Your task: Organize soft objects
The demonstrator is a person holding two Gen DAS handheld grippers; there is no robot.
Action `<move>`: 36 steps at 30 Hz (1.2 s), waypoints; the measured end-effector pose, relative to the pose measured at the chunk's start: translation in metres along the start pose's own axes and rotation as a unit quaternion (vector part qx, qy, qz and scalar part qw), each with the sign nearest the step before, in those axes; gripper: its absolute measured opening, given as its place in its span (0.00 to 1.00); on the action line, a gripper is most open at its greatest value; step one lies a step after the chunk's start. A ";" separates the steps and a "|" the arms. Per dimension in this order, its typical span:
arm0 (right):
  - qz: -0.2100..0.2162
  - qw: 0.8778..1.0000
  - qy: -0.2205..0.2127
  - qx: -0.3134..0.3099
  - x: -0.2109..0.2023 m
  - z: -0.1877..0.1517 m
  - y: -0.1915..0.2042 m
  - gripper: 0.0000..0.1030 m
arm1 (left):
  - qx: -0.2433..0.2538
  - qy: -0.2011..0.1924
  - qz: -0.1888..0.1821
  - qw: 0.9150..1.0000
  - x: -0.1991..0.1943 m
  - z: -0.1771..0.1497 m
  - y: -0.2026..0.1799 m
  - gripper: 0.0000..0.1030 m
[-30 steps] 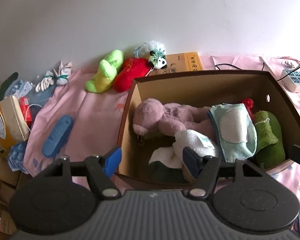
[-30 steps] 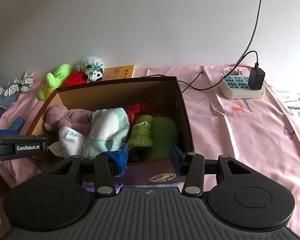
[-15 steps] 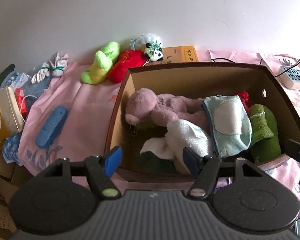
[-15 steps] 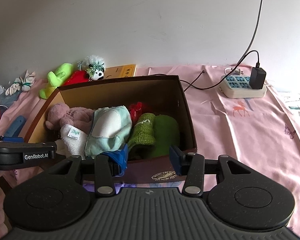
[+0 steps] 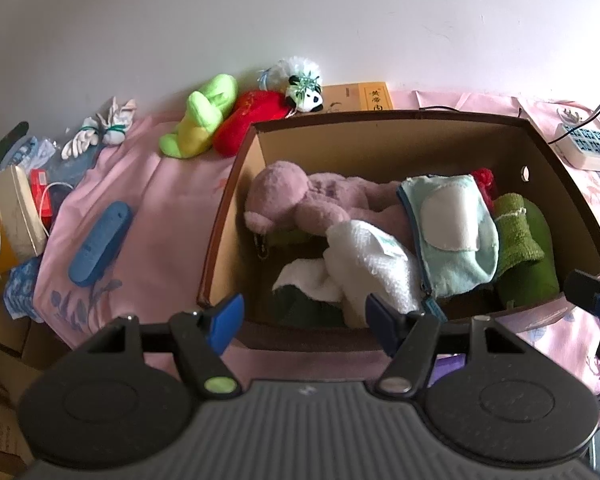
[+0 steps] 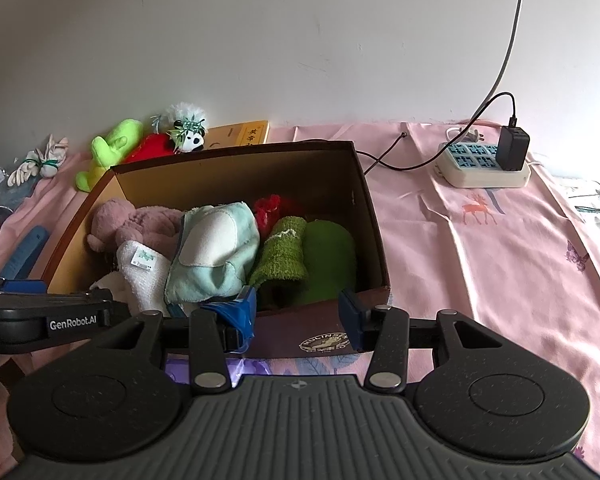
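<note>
A brown cardboard box on the pink bedsheet holds a pink plush, a white towel, a pale blue cloth pouch, a green knitted piece and a red item. Behind the box lie a lime-green plush, a red plush and a small panda. My left gripper hovers open over the box's near left corner, holding nothing. My right gripper is open in front of the box's near wall, with nothing between its fingers.
White gloves, a blue case and a yellow carton lie left of the box. A yellow book leans at the wall. A power strip with a charger and cables sits on the sheet to the right.
My left gripper has shifted slightly, so more of the box's inside shows in its view. The right gripper has stayed put. Neither gripper's jaws have changed.
</note>
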State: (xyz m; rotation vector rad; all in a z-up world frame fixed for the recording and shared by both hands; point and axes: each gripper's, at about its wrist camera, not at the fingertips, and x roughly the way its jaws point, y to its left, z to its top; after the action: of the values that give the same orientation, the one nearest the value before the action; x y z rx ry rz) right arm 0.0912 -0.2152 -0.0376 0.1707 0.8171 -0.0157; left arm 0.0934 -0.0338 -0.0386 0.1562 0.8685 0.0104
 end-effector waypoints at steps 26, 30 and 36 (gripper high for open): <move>-0.016 0.999 0.031 -0.001 0.004 -0.001 0.002 0.30 | -0.014 -0.010 0.002 1.000 -0.001 -0.004 0.004 0.66; -0.016 0.999 0.033 -0.008 0.006 -0.002 0.004 0.30 | -0.014 -0.012 0.000 1.000 -0.001 -0.005 0.004 0.66; -0.017 0.999 0.033 -0.020 0.006 -0.002 0.008 0.30 | -0.019 -0.015 -0.011 1.000 -0.001 -0.006 0.006 0.66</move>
State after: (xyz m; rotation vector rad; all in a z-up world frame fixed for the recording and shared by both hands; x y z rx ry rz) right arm 0.0945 -0.2063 -0.0423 0.1202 0.8853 -0.0261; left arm 0.0891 -0.0269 -0.0407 0.1106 0.8397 0.0049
